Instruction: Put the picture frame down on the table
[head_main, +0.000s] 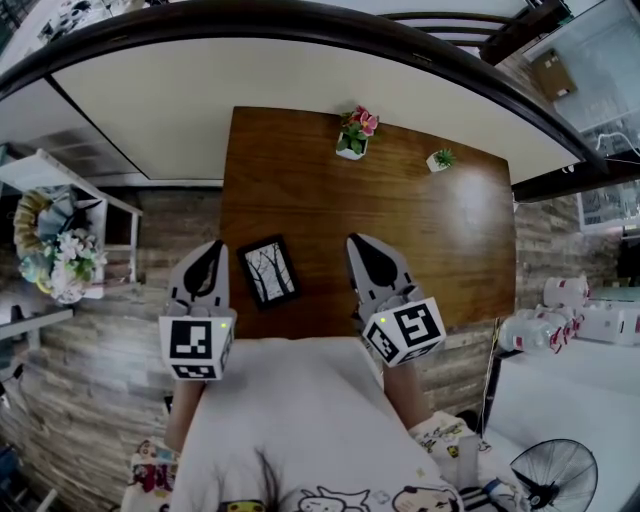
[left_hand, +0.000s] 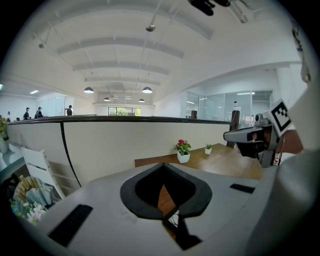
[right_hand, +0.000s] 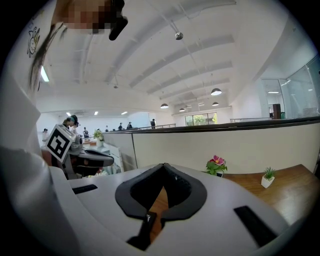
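Pinching nothing, the left claw (head_main: 211, 249) and right claw (head_main: 359, 244) are both closed, flanking the picture frame (head_main: 270, 271), which lies flat near the counter's (head_main: 420, 230) front edge. A potted pink flower (head_main: 354, 133) and a small green plant (head_main: 440, 159) stand at the far edge, well apart from the frame.

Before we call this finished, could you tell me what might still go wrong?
The frame lies flat near the table's front edge, between the left gripper and right gripper; a careless sideways move could nudge it off. Both sets of jaws are together and empty, so nothing can drop.
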